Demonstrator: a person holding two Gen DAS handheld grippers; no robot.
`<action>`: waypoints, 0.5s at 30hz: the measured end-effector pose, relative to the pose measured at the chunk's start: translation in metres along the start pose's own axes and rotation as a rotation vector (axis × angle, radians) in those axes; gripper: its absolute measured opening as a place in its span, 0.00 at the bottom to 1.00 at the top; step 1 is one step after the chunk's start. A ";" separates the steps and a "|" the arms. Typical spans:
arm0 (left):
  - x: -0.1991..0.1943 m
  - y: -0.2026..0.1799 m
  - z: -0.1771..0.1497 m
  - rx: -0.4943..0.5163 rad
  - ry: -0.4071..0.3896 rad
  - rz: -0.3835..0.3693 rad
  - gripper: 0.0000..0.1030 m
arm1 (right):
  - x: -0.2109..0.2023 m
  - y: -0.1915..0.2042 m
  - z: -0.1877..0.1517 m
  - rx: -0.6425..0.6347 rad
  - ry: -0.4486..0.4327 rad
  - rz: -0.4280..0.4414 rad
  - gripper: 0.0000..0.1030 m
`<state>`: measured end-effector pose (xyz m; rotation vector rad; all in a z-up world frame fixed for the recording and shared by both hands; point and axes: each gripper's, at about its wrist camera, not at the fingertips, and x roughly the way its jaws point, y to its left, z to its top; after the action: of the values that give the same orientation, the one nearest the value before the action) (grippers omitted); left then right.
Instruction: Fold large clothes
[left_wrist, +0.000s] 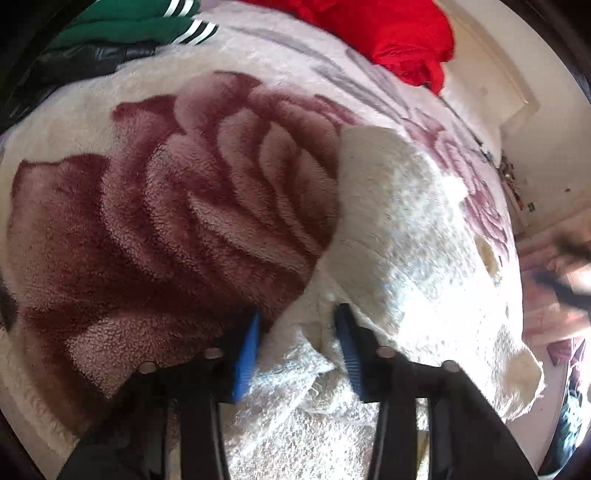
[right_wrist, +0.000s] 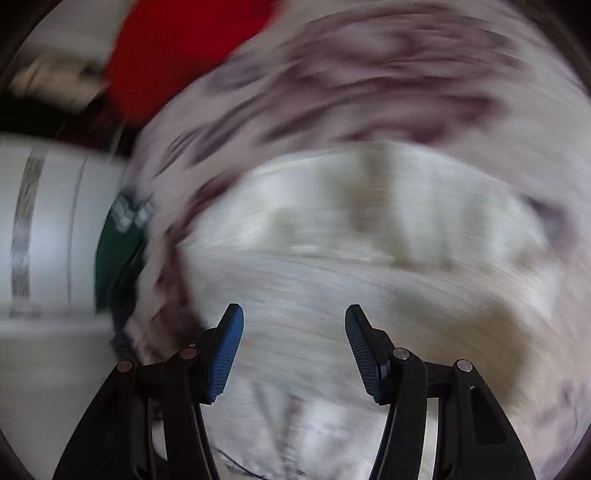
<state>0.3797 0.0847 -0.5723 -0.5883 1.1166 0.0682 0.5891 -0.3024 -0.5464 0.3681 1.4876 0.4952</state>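
Note:
A cream fuzzy garment (left_wrist: 402, 236) lies on a plush blanket (left_wrist: 159, 206) with a big dark-pink rose print. My left gripper (left_wrist: 297, 321) has its blue pads apart with a bunched edge of the garment lying between them; the jaws look open around the cloth. In the right wrist view the picture is heavily motion-blurred. My right gripper (right_wrist: 293, 314) is open and empty, hovering over the cream garment (right_wrist: 332, 240).
A red garment (left_wrist: 391, 33) lies at the far edge of the bed, also visible in the right wrist view (right_wrist: 173, 48). A green garment with white stripes (left_wrist: 140, 26) and a black one (left_wrist: 85, 59) lie far left. A wall and floor clutter (left_wrist: 517, 177) are at right.

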 end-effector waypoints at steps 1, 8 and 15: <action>-0.001 0.000 -0.001 0.000 -0.007 -0.013 0.27 | 0.023 0.023 0.010 -0.065 0.022 0.000 0.58; -0.009 0.011 -0.012 -0.043 -0.075 -0.084 0.12 | 0.145 0.123 0.042 -0.344 0.225 -0.129 0.37; -0.013 0.034 -0.025 -0.088 -0.087 -0.119 0.06 | 0.110 0.120 0.083 -0.212 -0.008 -0.216 0.00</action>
<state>0.3415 0.1039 -0.5829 -0.7231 0.9965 0.0400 0.6625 -0.1369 -0.5724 0.0421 1.4320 0.4720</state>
